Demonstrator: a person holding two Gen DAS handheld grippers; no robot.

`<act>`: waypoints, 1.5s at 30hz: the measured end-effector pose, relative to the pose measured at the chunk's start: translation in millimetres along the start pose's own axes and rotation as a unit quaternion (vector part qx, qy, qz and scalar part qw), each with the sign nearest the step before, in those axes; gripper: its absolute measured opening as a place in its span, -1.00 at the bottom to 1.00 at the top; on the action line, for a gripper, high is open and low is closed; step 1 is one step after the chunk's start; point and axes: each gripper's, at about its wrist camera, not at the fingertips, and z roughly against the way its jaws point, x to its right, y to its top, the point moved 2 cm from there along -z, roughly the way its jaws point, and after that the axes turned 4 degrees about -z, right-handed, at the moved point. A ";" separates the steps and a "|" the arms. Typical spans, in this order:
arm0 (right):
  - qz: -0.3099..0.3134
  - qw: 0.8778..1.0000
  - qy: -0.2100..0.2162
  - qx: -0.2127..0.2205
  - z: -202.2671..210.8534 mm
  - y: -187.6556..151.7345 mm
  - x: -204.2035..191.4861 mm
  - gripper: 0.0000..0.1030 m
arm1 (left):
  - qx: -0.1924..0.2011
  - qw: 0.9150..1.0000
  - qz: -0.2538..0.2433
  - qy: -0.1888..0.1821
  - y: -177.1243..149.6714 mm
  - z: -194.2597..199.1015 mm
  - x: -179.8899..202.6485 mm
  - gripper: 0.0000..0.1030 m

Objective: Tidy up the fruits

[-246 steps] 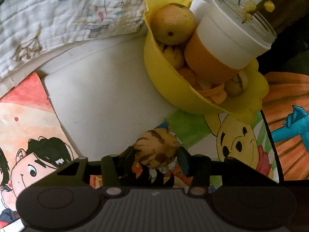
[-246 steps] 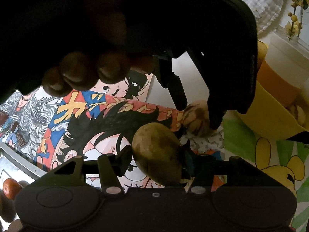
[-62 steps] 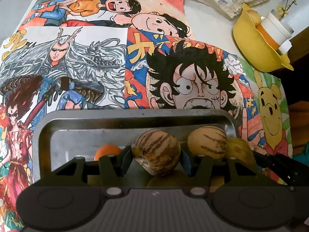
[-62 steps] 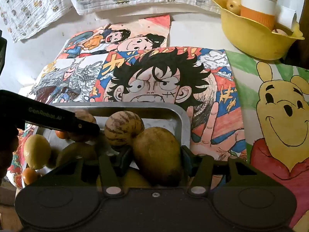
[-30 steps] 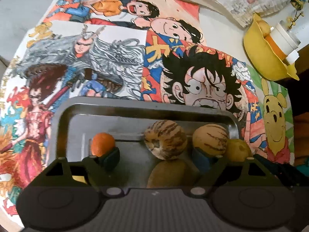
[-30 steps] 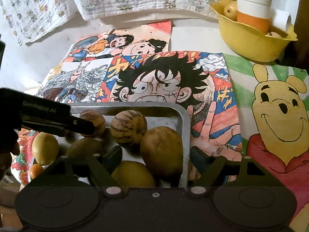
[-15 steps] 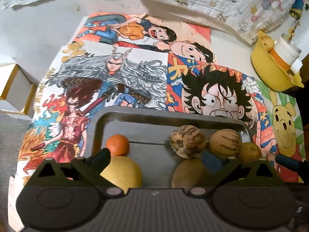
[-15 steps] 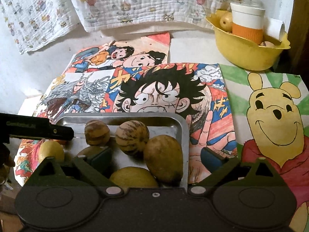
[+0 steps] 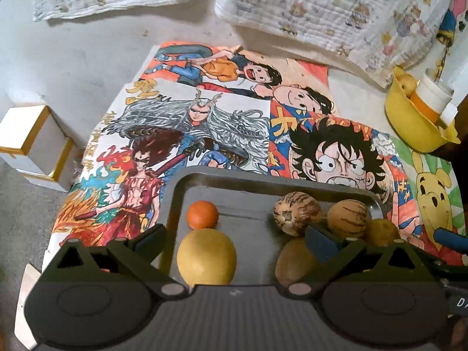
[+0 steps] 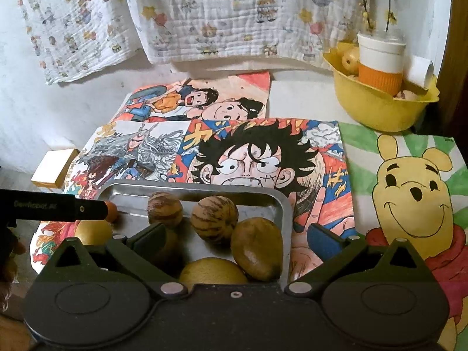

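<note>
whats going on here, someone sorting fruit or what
A person with a handheld gripper in each hand is sorting fruit into a metal tray lying on cartoon posters. Right now the left gripper and the right gripper are both open and empty, above the tray's near edge. The tray holds two striped fruits, a small orange, a yellow fruit and some brownish ones. A yellow bowl at the far right has more fruit and a cup.

Ahead of the tongs, white quilted cloths with small cartoon prints [image 10: 222,14] hang down a pale plaster wall [image 10: 17,93]; colourful hand-drawn cartoon posters [image 9: 204,122] cover the surface.
</note>
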 end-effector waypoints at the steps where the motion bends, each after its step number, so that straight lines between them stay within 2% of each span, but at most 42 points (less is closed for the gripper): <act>1: 0.001 1.000 0.000 0.002 1.4 -0.4 -0.2 0.99 | 0.003 1.000 0.001 0.002 -1.9 1.8 -0.6 0.99; 13: 0.029 0.999 0.009 0.034 31.5 -14.7 -8.2 0.99 | 0.034 0.999 -0.003 0.015 -30.3 29.1 1.8 0.99; 25: 0.023 0.999 0.023 0.023 46.1 -44.1 -17.3 0.99 | 0.042 0.999 0.000 0.022 -60.7 52.1 -6.0 0.99; 36: 0.039 0.998 0.023 0.049 61.0 -70.3 -28.2 0.99 | 0.043 0.999 -0.014 0.017 -82.9 60.4 -11.8 0.99; 45: 0.042 0.996 0.012 0.073 75.8 -87.0 -50.1 0.99 | 0.057 0.998 -0.028 0.009 -102.8 73.5 -31.1 0.99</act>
